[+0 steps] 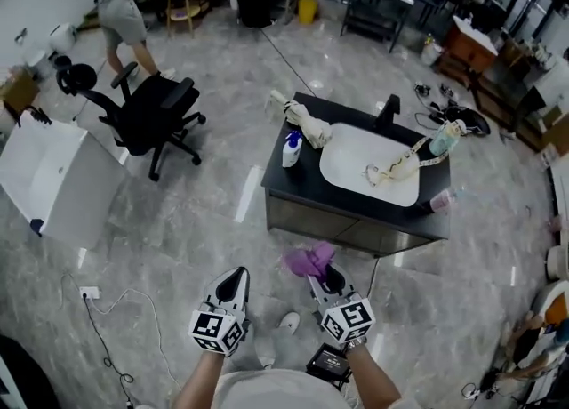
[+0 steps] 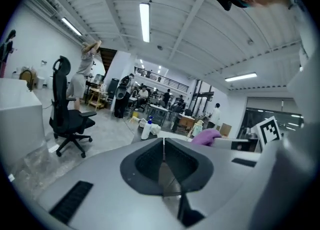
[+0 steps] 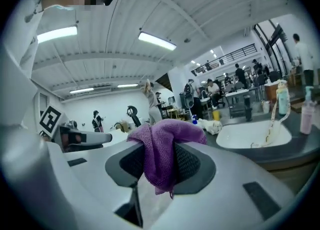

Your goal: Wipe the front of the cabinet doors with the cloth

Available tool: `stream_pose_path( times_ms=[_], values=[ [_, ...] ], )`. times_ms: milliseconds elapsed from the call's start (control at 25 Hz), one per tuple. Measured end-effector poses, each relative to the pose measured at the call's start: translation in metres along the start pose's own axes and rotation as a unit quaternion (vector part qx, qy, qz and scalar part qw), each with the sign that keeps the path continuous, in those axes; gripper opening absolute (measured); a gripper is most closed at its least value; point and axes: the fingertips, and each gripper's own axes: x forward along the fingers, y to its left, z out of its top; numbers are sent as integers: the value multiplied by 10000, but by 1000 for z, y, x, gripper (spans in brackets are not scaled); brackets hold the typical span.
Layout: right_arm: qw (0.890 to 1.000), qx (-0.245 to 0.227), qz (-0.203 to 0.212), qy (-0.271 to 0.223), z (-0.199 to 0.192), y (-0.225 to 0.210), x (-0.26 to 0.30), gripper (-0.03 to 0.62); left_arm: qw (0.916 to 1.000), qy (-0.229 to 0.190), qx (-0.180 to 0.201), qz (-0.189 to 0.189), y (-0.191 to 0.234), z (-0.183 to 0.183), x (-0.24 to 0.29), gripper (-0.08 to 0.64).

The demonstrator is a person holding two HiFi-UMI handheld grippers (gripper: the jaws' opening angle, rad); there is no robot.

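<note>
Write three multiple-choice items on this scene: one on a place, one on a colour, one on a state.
1. Where does the white spray bottle with the blue top stand? A) on the black countertop, beside the white oval sink basin B) inside that basin C) held in the air
2. What colour is the fuzzy cloth? A) yellow B) purple C) white
3. How are the left gripper jaws? A) wide apart B) shut on the cloth C) shut, empty
1 A: the head view shows it on the countertop. 2 B: it shows purple between the right gripper jaws. 3 C: its own view shows the jaws meeting, nothing between.
</note>
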Motion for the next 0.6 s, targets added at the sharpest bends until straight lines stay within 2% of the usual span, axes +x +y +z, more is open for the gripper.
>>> stream_pose_path(
  times_ms=[200,360,480,600],
  values=[
    [9969,-108,-426,-655,76,38,-63,138,9960,-47,160,-879,-46,46,-14,17],
    [9908,-315,-1044,-796,98,69,-98,137,9845,-248,90,-1733,-74,78,-28,17],
    [9829,-206,-1575,-933,97,99,-101,137,9750,-355,332,-2169,-61,99,-52,17],
    [9734,115,-1944,-1207,91,138,-93,137,9679,-406,603,-2406,-24,115,-83,17]
  ],
)
